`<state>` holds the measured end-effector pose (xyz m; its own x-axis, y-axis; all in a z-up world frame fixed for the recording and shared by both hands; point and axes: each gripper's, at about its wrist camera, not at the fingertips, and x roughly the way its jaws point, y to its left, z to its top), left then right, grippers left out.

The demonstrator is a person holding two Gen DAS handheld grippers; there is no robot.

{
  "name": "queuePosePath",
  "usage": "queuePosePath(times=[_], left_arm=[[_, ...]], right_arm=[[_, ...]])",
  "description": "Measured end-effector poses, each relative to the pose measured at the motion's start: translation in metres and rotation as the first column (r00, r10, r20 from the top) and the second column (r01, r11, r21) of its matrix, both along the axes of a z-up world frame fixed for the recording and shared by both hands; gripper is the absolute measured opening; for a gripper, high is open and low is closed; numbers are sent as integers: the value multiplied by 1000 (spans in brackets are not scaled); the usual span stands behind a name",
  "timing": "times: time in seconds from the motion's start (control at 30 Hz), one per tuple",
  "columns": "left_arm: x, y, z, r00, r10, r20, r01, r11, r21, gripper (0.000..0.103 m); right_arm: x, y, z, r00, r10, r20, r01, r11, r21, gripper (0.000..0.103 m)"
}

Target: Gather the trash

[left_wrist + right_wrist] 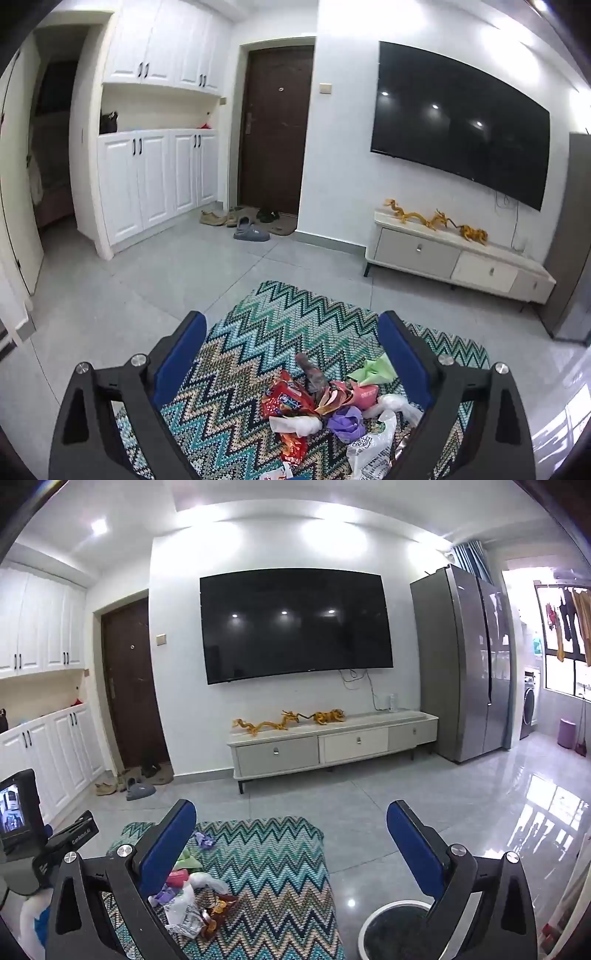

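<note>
A heap of trash (325, 406) lies on a zigzag-patterned cover (258, 332): a red snack wrapper (284, 400), a purple wad (347, 422), white plastic bags (373, 450) and a green scrap (373, 371). My left gripper (291, 332) is open and empty, held above the heap. In the right wrist view the same heap (195, 904) lies at the lower left on the cover (266, 867). My right gripper (291, 823) is open and empty, above the cover's right edge. A white-rimmed round bin (391, 930) stands on the floor below its right finger.
A TV cabinet (332, 746) with golden dragon figures stands under a wall TV (295, 627). A grey fridge (461, 664) is at the right. White cupboards (155, 177), a brown door (275, 129) and shoes (240, 221) are at the left. The left gripper's handle and camera (22, 819) show at the left edge.
</note>
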<state>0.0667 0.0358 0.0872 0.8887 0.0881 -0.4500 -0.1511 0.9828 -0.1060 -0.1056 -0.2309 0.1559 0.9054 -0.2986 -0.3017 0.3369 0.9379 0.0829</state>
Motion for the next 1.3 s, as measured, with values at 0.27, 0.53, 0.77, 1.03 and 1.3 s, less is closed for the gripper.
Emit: queuePosePath(times=[0.27,0.53,0.77,1.03,1.3], left_arm=[[-22,8,-15,999,-18,34,19,999,-35,94],[-21,-7,-27,999,-9,35,10,1000,-14,94],[-23,-33,-34,998,-63,13,62,996,68,94],[-34,-39,-23,994,-102,44,99,993,57,94],[-42,-36,-19,993,-92,68,89,995,47,94]], right_arm=[[9,14,-21,999,2,48,-3,1000,20,103],[7,-1,-40,996,-93,8,93,994,54,103],[8,-19,-54,991,-135,15,129,973,193,103],[10,-17,-62,991,-136,-2,135,983,126,103],[9,-20,-63,993,-115,38,110,987,117,103]])
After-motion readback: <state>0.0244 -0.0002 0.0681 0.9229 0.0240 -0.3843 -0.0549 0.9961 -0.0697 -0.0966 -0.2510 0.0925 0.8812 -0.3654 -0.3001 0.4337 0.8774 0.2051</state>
